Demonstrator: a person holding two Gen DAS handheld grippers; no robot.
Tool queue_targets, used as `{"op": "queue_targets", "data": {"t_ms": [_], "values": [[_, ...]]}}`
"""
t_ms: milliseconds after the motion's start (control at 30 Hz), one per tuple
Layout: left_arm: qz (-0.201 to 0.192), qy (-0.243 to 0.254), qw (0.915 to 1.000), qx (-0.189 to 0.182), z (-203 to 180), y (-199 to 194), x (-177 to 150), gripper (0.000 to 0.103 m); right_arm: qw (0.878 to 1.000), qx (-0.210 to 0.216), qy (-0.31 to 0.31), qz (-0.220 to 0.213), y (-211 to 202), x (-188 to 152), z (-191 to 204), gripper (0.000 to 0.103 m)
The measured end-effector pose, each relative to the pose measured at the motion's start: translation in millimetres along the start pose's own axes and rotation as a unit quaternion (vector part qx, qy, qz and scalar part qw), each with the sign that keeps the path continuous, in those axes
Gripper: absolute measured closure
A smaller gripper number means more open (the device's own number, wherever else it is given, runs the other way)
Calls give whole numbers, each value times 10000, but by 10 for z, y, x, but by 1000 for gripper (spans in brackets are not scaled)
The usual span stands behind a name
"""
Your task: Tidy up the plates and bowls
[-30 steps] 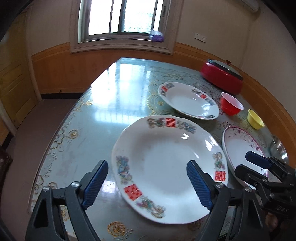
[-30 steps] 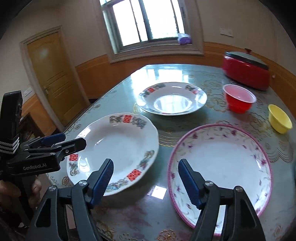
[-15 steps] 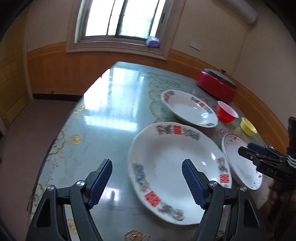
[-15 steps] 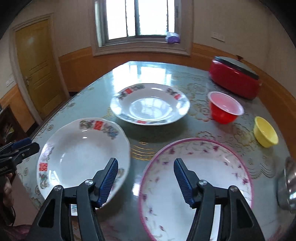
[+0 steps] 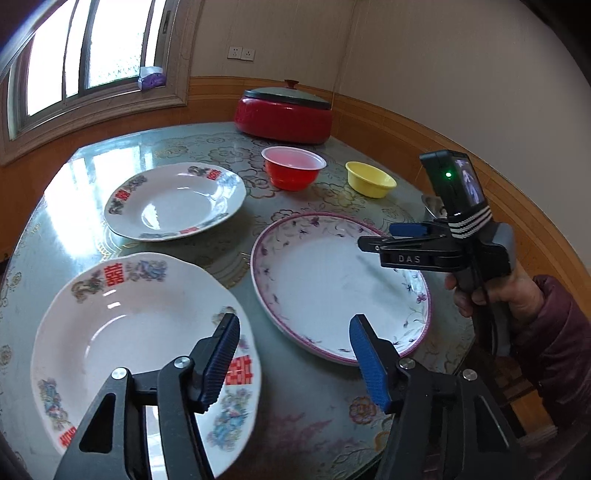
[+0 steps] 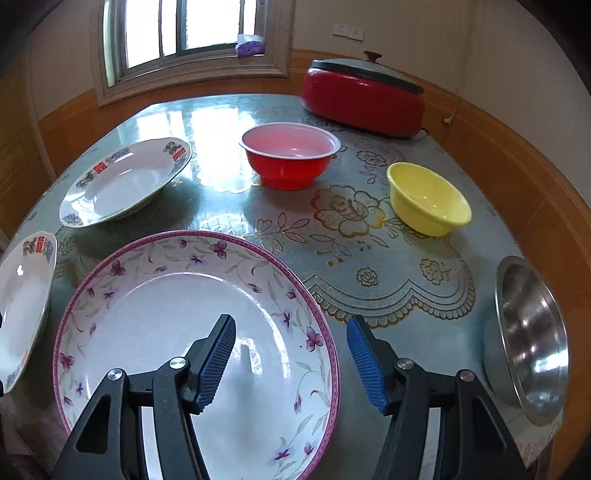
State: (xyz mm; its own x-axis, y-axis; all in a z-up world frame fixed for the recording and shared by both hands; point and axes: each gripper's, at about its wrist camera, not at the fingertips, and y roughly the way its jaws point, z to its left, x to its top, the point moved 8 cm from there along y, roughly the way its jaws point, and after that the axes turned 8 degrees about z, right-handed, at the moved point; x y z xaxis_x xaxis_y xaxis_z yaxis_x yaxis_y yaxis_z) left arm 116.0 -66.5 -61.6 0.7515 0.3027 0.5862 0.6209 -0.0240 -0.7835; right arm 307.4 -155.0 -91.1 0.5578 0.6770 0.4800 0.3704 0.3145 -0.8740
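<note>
My left gripper (image 5: 295,356) is open above the table, between a near white plate with red characters (image 5: 122,332) and a purple-rimmed floral plate (image 5: 332,280). My right gripper (image 6: 291,363) is open over the right rim of the floral plate (image 6: 166,332); it also shows in the left wrist view (image 5: 406,238). A second red-character plate (image 5: 173,201) (image 6: 122,182) lies further back. A red bowl (image 6: 290,155), a yellow bowl (image 6: 426,199) and a steel bowl (image 6: 528,339) stand on the right side.
A red lidded electric pot (image 6: 364,98) stands at the far edge of the table (image 6: 369,236). The steel bowl sits close to the table's right edge. A wooden-panelled wall (image 5: 517,192) and a window (image 6: 184,29) lie behind.
Both grippers have swung to the right. The left view now takes in the floral plate and bowls; the right view now takes in the bowls and steel bowl. Both stayed open.
</note>
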Motion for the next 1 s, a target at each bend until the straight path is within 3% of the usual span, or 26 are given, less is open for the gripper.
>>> {"op": "queue_targets", "data": {"t_ms": [100,167,267,433,567,667,767,867,1000], "values": [[122,-179,9997,133,-120,140,-23,50,9992,295,-244,93,142,59,-20,52],[217,-376,9988,223,-183,238,-70,56,9973,562,-428,191,211,65,-3,65],[319,-599,9969,410,-283,368,-165,63,9926,990,-671,187,223,88,28,71],[252,-1272,9891,698,-264,434,-289,68,9854,1176,-1225,156,203,61,32,80],[169,-1595,9846,698,-245,483,-287,68,9799,1154,-1620,157,161,6,7,81],[115,-1548,9821,1064,-228,545,-222,69,9786,1127,-1712,192,140,-26,-47,81],[121,-1660,9801,1081,-189,647,-154,69,9789,1173,-1655,241,126,-37,-142,80],[137,-1600,9790,1257,-189,731,-96,68,9781,1490,-1413,337,157,-2,-201,78],[83,-1576,9803,1187,-217,690,-151,68,9784,1390,-1517,223,107,-47,-184,79]]}}
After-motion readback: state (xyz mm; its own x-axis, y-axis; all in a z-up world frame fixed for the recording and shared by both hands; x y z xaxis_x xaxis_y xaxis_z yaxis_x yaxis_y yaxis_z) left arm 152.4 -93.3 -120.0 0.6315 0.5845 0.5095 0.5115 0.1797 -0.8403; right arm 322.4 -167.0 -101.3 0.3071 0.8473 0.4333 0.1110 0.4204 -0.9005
